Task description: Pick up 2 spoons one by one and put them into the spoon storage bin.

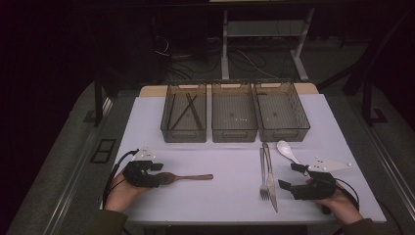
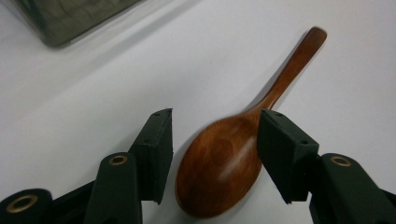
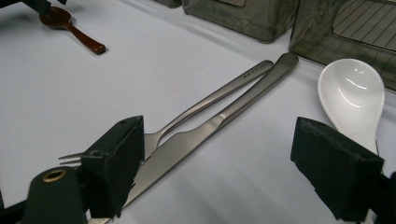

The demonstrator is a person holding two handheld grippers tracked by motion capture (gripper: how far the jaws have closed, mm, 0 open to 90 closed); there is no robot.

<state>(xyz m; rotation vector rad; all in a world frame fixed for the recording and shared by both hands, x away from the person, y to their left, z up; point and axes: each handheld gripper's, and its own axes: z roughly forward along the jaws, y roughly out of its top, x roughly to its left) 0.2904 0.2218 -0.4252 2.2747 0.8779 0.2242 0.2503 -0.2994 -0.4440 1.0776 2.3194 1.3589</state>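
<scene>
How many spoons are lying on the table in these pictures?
2. The wooden spoon lies at the left, its bowl between the open left tongs. The white spoon lies at the right, beside the fork and knife, before the right bin.

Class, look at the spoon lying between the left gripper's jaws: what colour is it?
The wooden spoon is a glossy reddish brown, clearest in the left gripper view.

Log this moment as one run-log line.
left gripper: open around wooden spoon bowl | right gripper: open, near fork, knife | bins: behind
</scene>
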